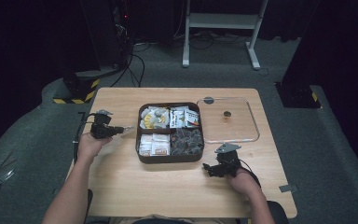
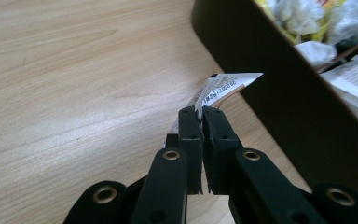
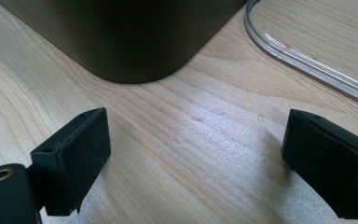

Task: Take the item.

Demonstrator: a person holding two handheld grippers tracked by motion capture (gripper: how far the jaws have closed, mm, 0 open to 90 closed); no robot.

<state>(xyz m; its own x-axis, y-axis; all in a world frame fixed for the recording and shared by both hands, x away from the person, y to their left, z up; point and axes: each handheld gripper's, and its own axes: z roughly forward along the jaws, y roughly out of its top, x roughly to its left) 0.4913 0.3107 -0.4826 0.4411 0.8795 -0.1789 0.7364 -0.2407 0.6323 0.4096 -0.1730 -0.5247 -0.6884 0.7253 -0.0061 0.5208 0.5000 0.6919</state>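
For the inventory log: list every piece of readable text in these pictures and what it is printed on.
None reads with certainty.
Packet held by the left gripper: a line of black characters, too blurred to quote.
Sachets in the box: print too small to read.

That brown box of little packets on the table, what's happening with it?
A person sits at the wooden table with a two-jaw gripper in each hand. The left gripper is shut on a small white packet, held just outside the brown box, whose four compartments hold packets. The right gripper rests open near the box's corner. The clear lid lies beside the box.
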